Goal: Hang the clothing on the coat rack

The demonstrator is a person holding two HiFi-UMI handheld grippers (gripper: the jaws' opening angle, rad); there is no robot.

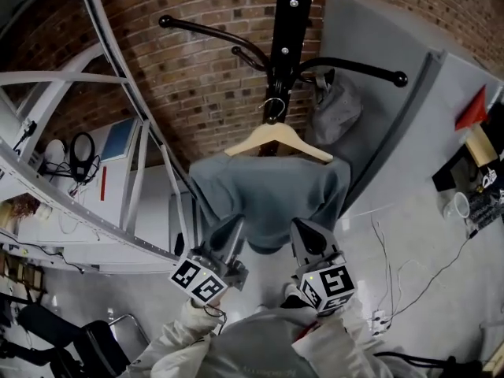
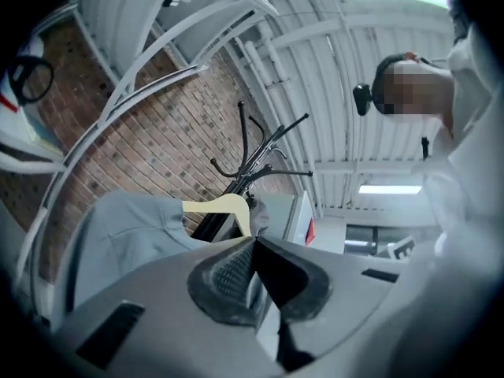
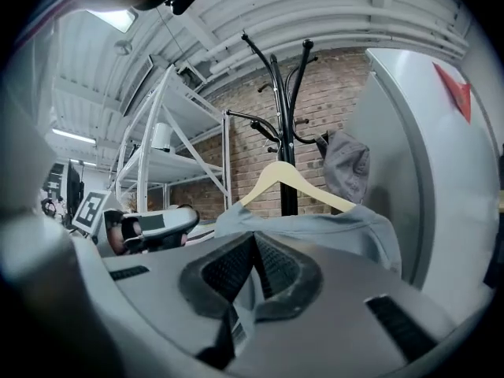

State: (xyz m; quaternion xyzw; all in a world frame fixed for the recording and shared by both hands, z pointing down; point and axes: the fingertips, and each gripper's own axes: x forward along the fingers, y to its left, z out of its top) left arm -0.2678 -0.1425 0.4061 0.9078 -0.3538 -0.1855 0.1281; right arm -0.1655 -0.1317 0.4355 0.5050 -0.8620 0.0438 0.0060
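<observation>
A grey garment [image 1: 268, 195] hangs on a pale wooden hanger [image 1: 277, 138], whose hook sits on the black coat rack [image 1: 285, 22]. Both grippers are below the garment and apart from it. My left gripper [image 1: 231, 235] points up toward its lower left edge, jaws shut with nothing between them. My right gripper [image 1: 309, 239] is at the lower right edge, pads together and empty. The left gripper view shows the garment [image 2: 126, 235], the hanger [image 2: 224, 207] and the rack [image 2: 256, 160] beyond the closed left gripper [image 2: 250, 246]. The right gripper view shows the hanger [image 3: 295, 183] and the garment [image 3: 331, 225] past the right gripper [image 3: 253, 242].
A second grey cloth item [image 1: 337, 109] hangs from a right-hand hook of the rack. A white metal shelving frame [image 1: 118, 132] stands at the left, and a grey panel [image 1: 409, 132] at the right. Brick wall behind. Cables [image 1: 394, 282] trail on the floor and a black chair [image 1: 87, 345] is at the lower left.
</observation>
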